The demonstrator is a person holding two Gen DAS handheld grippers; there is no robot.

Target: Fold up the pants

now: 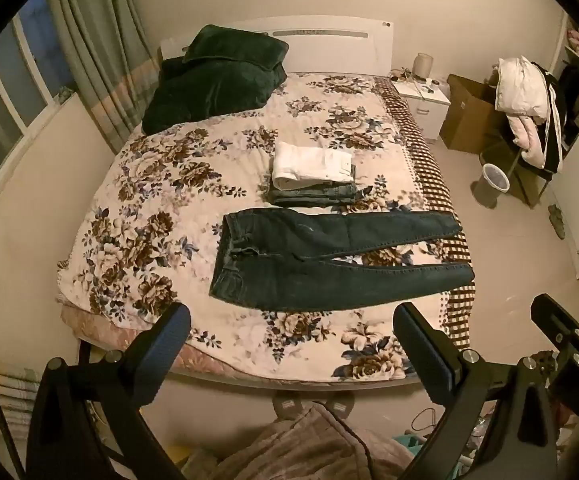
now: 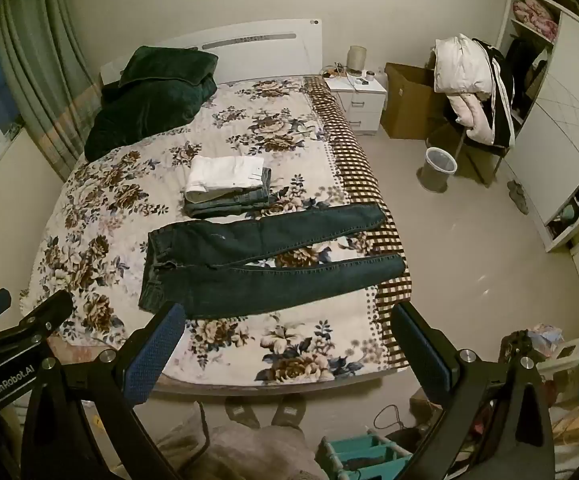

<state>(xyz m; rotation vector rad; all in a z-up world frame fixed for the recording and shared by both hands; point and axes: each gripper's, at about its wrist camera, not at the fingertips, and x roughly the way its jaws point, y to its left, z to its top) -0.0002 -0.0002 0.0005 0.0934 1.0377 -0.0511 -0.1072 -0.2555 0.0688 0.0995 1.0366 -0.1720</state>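
Dark blue jeans (image 1: 329,256) lie flat and unfolded on the floral bed cover, waist to the left, both legs spread apart toward the right edge; they also show in the right wrist view (image 2: 257,260). Behind them sits a stack of folded pants (image 1: 313,176) with a white pair on top, also seen in the right wrist view (image 2: 227,188). My left gripper (image 1: 291,344) is open and empty, held back above the foot of the bed. My right gripper (image 2: 285,344) is open and empty too, beside it.
The bed (image 1: 161,184) has a dark green blanket (image 1: 213,80) at its head. A white nightstand (image 2: 359,100), a cardboard box (image 2: 407,100), a chair piled with clothes (image 2: 473,92) and a bin (image 2: 439,168) stand to the right. Slippers (image 2: 265,410) lie on the floor below.
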